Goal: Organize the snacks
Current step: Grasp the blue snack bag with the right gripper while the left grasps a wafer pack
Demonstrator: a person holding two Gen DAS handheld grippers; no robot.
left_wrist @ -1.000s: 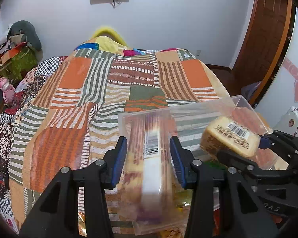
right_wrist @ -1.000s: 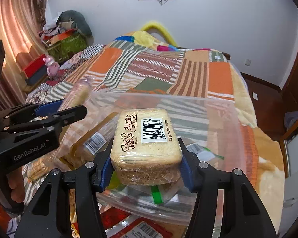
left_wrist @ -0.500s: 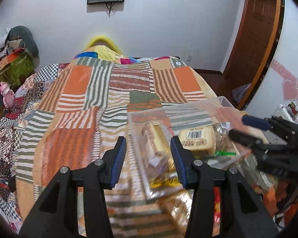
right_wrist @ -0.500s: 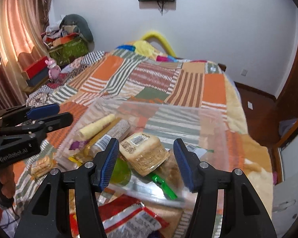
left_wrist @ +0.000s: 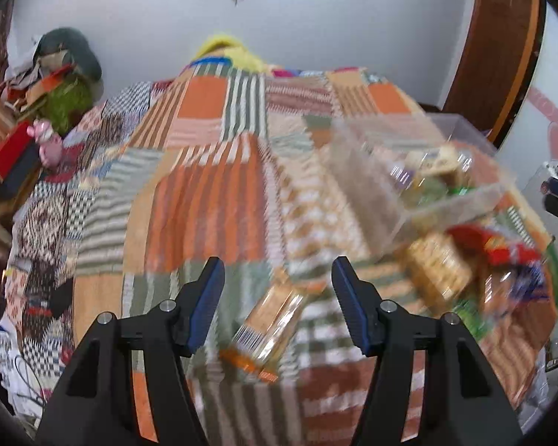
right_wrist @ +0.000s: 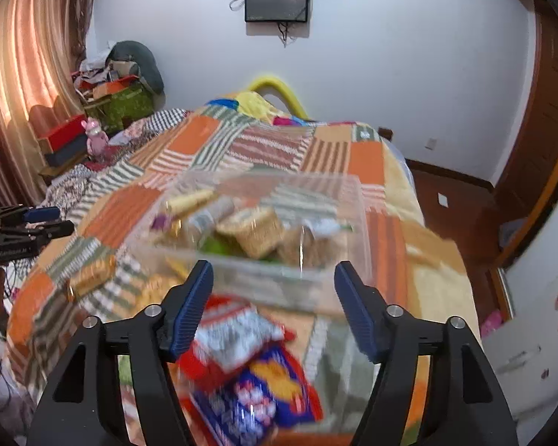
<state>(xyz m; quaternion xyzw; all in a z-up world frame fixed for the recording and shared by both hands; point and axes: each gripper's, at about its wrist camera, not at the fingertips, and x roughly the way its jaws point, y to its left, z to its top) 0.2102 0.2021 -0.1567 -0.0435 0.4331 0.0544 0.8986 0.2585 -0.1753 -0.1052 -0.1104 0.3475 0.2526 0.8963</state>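
1. Left hand-held gripper [left_wrist: 277, 301] is released, its jaws having just been opening, and nothing is pinched. A clear-wrapped biscuit pack [left_wrist: 269, 325] lies on the bed [left_wrist: 204, 223] below the gap, not touched by the pads.
2. Right hand-held gripper [right_wrist: 273, 303] is released too, jaws just spread wider, empty. Under it sit a red-and-white snack bag [right_wrist: 234, 334] and a blue snack bag [right_wrist: 268, 390], loose on the quilt near the bed's front edge.
3. Just beyond both sits the clear plastic bin [right_wrist: 279, 282], toward the bed's right side. Inside it are a tan wrapped cake [right_wrist: 256, 234], a yellowish stick pack [right_wrist: 189, 200] and more wrappers, blurred, so I cannot count them.
4. Outside the bin, at its left, another golden snack pack [right_wrist: 93, 275] waits on the quilt.
5. My read: the job is partway done. Several snacks are binned, at least four are out on the bed, and each gripper looks lined up for its next pick.
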